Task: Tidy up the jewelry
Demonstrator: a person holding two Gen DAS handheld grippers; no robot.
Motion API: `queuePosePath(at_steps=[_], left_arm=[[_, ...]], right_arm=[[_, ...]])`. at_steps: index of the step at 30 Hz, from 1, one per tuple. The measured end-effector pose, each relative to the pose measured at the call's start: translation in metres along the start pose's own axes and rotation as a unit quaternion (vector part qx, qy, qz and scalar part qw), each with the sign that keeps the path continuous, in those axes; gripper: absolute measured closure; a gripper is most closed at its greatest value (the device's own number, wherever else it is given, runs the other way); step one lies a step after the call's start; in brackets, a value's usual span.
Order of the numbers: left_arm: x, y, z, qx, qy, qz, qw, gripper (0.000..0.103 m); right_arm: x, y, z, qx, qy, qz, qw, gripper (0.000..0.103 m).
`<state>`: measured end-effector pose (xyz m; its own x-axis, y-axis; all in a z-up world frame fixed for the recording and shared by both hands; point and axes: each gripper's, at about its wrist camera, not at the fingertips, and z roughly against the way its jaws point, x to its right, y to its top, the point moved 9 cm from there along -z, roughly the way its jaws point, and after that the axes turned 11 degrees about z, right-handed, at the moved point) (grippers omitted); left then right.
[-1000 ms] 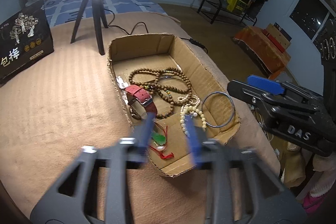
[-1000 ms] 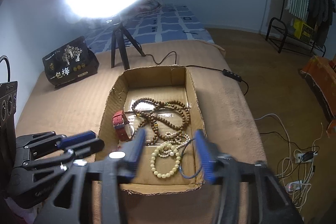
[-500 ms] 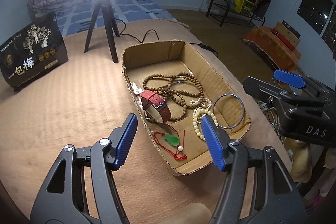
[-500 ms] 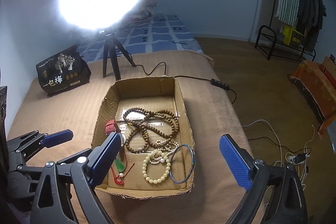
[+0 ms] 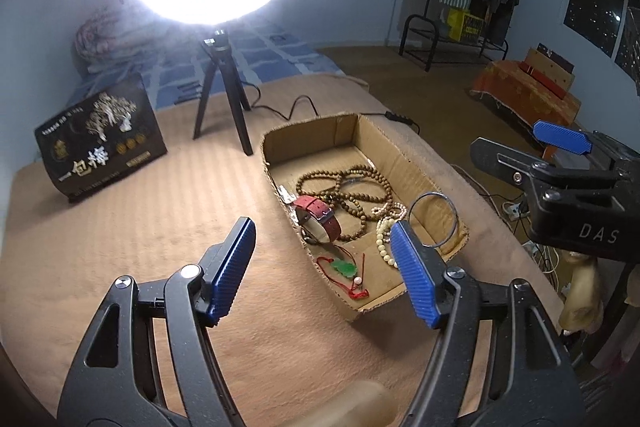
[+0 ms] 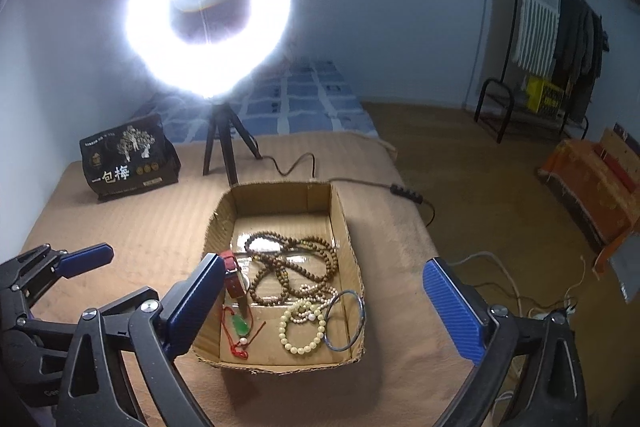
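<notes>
An open cardboard box (image 5: 396, 151) (image 6: 344, 223) sits on the tan bed cover. Inside lie brown bead necklaces (image 5: 352, 187) (image 6: 292, 267), a red-strapped watch (image 5: 318, 217) (image 6: 234, 277), a green pendant on red cord (image 5: 345, 269) (image 6: 241, 325), cream bead bracelets (image 5: 384, 239) (image 6: 302, 327) and a metal bangle (image 5: 434, 219) (image 6: 345, 321). My left gripper (image 5: 324, 275) is open and empty, above the box's near left corner. My right gripper (image 6: 324, 311) is wide open and empty, above the box's near end.
A lit ring light on a black tripod (image 5: 222, 95) (image 6: 222, 151) stands behind the box, its cable (image 5: 288, 109) trailing right. A black printed bag (image 5: 100, 143) (image 6: 128, 159) stands at the back left. The bed edge drops off to the right, with cables (image 6: 516, 291) on the floor.
Both grippers opened wide and pulled up and back from the box. The jewelry stays in the box.
</notes>
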<state>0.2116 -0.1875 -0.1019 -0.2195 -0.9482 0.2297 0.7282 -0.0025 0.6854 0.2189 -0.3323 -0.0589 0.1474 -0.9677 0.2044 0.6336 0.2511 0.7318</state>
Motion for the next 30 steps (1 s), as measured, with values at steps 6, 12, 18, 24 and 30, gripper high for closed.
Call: queuePosePath(at_steps=[6, 12, 18, 24, 30], left_arm=[[-0.003, 0.005, 0.035, 0.025, -0.004, 0.004, 0.9997, 0.024], [-0.002, 0.007, 0.064, 0.043, 0.001, -0.008, 0.9990, 0.023], [-0.004, 0.000, 0.088, 0.058, 0.009, -0.013, 0.9982, 0.019], [-0.006, -0.012, 0.112, 0.105, 0.031, -0.029, 0.9935, 0.001], [-0.017, -0.025, 0.107, 0.085, 0.052, -0.025, 0.9948, 0.000]], right_arm=[[-0.008, 0.010, 0.030, 0.028, -0.021, 0.019, 0.999, 0.000], [-0.014, 0.011, 0.050, 0.043, -0.031, 0.022, 0.998, 0.000], [-0.015, 0.008, 0.068, 0.059, -0.033, 0.010, 0.998, 0.000], [-0.016, 0.005, 0.082, 0.079, -0.040, -0.005, 0.996, 0.000], [-0.016, 0.003, 0.085, 0.087, -0.043, -0.019, 0.995, 0.000]])
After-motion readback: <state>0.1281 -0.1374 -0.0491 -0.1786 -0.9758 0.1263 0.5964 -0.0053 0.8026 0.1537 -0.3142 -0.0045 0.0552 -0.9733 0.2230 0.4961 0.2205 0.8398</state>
